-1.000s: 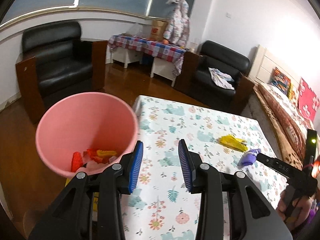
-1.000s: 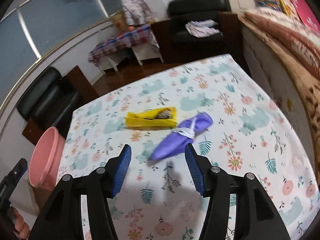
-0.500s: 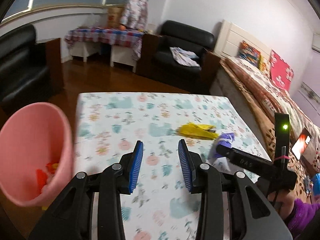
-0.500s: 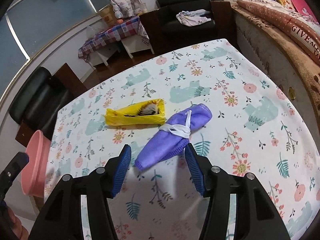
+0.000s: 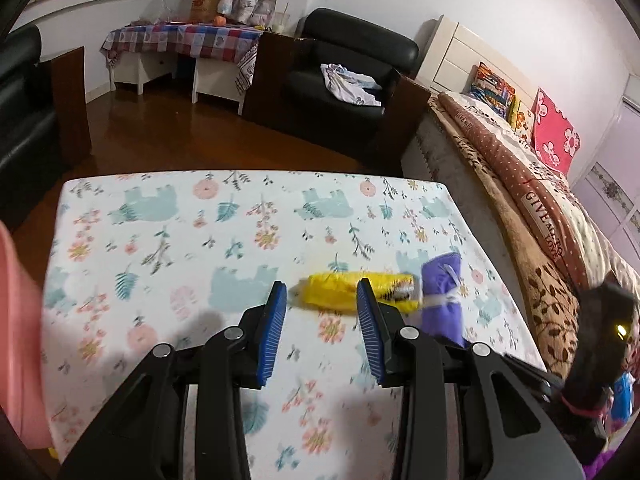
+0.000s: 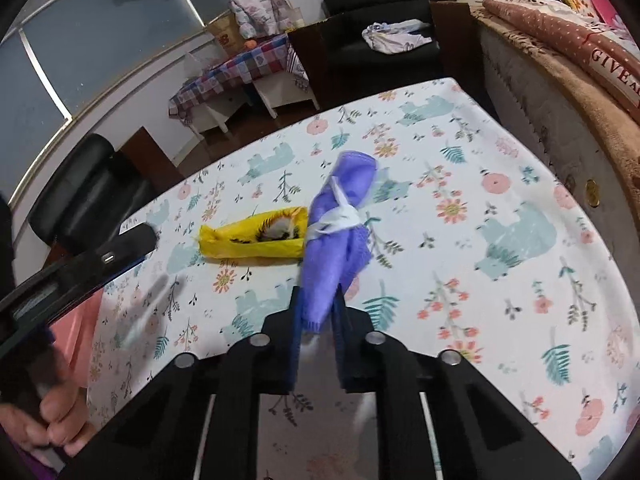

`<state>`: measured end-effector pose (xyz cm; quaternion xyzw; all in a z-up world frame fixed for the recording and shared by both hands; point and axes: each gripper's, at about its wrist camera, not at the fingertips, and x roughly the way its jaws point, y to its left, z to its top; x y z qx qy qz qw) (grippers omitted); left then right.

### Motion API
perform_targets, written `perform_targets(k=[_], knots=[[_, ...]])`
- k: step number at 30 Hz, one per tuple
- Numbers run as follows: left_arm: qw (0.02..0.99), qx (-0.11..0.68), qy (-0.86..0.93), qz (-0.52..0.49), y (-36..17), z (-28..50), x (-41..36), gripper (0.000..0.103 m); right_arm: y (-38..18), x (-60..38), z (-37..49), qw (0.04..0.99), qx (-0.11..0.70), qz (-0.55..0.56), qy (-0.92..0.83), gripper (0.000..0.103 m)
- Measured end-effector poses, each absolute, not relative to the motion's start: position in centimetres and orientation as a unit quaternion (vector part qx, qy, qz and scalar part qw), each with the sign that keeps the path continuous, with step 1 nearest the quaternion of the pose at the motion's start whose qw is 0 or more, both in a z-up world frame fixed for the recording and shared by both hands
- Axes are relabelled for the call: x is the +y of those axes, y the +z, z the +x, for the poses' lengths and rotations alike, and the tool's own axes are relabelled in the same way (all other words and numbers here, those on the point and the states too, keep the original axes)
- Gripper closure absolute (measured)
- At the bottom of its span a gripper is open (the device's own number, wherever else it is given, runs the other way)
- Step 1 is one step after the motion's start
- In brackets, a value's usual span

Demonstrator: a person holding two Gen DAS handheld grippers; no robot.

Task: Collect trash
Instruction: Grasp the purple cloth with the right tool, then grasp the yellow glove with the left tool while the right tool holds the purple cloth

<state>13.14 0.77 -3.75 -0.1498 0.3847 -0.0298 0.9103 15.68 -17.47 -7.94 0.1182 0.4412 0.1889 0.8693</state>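
A yellow wrapper [image 5: 352, 293] lies on the floral tablecloth [image 5: 240, 232], just beyond my open left gripper [image 5: 320, 308]. It also shows in the right wrist view [image 6: 256, 236]. A purple cloth bundle [image 6: 340, 232] tied with a white strip lies beside the wrapper's right end and shows in the left wrist view [image 5: 442, 300]. My right gripper [image 6: 317, 308] is shut on the near end of the purple bundle. The pink bin [image 5: 18, 344] stands at the table's left edge.
A bed with a brown blanket [image 5: 540, 200] runs along the table's right side. Black armchairs [image 5: 344, 68] and a side table with a checked cloth [image 5: 184, 40] stand across the wooden floor beyond the table.
My left gripper swung right from the pink bin toward the yellow wrapper. My right gripper moved forward and closed on the purple bundle.
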Motion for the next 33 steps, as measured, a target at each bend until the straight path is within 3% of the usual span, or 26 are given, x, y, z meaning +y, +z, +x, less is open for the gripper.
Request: perform_targets(k=[12,26,33], knots=[[0.886,0.435,-0.029,-0.156,-7.2,19.0,0.2,0.066,-8.6,-18.8,15.9,0.851,0.459,0.146,0.210,0.090],[0.858,0.474,-0.125,-0.154,-6.9,12.2,-3.6,0.066,-8.9,-19.5,16.1,0.841,0.467,0.164,0.220,0.090],[0.872,0.458,-0.122,-0.128,-5.9,11.0,-4.2,0.066,-9.2,-19.6,16.4,0.837,0.473,0.164,0.221,0.090]])
